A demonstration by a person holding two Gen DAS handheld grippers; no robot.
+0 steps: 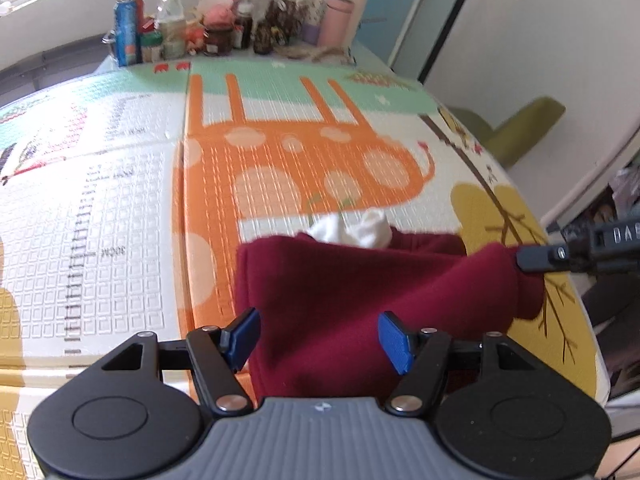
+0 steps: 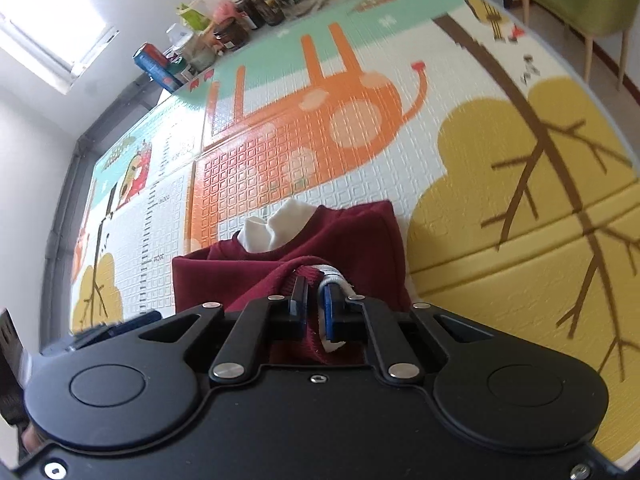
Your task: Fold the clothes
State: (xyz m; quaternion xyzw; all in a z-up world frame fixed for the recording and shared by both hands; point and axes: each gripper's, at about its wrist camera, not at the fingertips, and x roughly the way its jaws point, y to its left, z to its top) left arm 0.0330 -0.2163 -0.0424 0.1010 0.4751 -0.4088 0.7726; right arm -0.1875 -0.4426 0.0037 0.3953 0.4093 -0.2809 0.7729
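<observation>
A maroon sweatshirt [image 1: 360, 280] lies partly folded on a play mat [image 1: 120, 200] printed with an orange giraffe [image 1: 304, 152], a height ruler and a yellow tree. A white inner collar [image 1: 352, 228] pokes out at the garment's far edge.

The right gripper [image 2: 314, 304] is clamped tight on a ribbed cuff [image 2: 308, 276] of the sweatshirt, with a strip of white fabric pinched in alongside the maroon knit between its blue pads [image 2: 326, 312]. From the left wrist view its black tip reaches in from the right and meets the raised end of the sleeve, which bridges above the body of the garment.

The left gripper [image 1: 318, 336] hangs over the near edge of the sweatshirt with its jaws spread apart; the blue pads [image 1: 394, 340] stand either side of the fabric below and press on nothing.

At the mat's far end stands a cluster of jars, bottles and cans [image 1: 224, 28], and a green chair [image 2: 592, 4] sits off the mat's right edge
</observation>
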